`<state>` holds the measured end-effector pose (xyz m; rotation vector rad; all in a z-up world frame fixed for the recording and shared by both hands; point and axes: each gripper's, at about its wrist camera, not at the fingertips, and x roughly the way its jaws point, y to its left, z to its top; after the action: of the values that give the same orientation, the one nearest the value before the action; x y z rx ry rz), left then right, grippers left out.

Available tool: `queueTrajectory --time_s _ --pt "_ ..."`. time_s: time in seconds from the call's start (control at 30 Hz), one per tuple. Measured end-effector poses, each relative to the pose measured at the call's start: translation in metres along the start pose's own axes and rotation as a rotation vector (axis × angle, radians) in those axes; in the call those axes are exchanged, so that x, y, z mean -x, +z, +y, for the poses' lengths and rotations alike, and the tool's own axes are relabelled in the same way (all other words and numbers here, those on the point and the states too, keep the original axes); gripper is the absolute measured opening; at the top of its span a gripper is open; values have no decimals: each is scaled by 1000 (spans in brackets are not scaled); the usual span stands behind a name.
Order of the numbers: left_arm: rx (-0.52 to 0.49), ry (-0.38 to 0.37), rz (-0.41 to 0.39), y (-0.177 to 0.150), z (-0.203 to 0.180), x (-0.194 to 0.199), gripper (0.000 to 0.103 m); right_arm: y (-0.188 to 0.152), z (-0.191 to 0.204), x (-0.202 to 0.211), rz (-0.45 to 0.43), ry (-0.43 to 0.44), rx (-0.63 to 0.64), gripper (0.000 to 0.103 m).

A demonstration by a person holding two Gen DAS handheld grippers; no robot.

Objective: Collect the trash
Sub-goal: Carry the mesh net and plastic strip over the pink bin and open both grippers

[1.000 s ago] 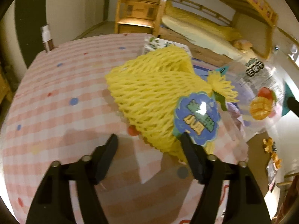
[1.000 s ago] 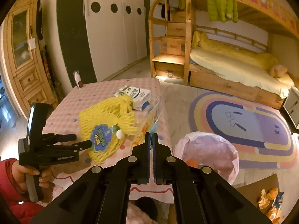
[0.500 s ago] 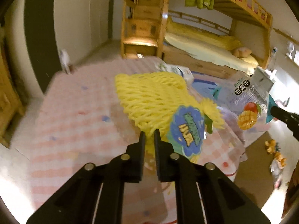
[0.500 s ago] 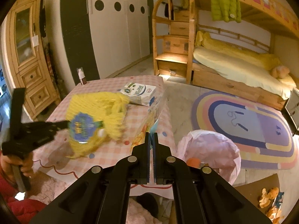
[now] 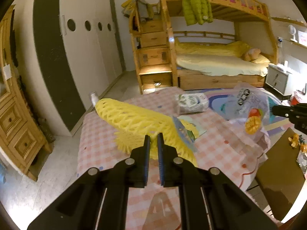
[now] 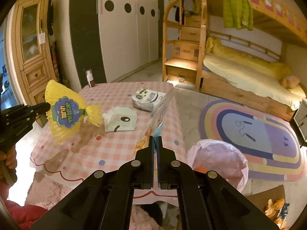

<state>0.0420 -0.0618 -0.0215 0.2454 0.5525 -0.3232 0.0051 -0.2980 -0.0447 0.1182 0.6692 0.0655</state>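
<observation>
Trash is off the desk [image 6: 115,145]: left tool [image 5: 153,143] pinches yellow net [image 5: 134,120], right tool [image 6: 155,143] pinches snack bag [image 6: 159,115]; bin [image 6: 216,159] waits.

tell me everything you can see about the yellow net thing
The yellow foam net is an open-mesh sleeve, soft-looking, gathered into a frilly tuft at one end, with a blue label on its side. The left gripper is shut on its edge and holds it lifted clear of the checked tablecloth, tilted.
</observation>
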Motion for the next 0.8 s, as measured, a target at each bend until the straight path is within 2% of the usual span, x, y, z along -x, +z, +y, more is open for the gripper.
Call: queueTrajectory --time_s 0.2,0.47,0.63,0.8 --pt "-75 -96 -75 28 -38 11 6 3 -17 17 -52 -40 -28 2" --pt "-200 -279 -117 62 -135 -7 6 -6 -79 41 -97 -166 -112 2" --pt "-244 -381 -70 69 -191 -42 6 -21 -119 43 -77 -237 -173 2" --pt "-266 -424 10 65 -231 -80 6 -38 -154 33 -25 -296 -227 2"
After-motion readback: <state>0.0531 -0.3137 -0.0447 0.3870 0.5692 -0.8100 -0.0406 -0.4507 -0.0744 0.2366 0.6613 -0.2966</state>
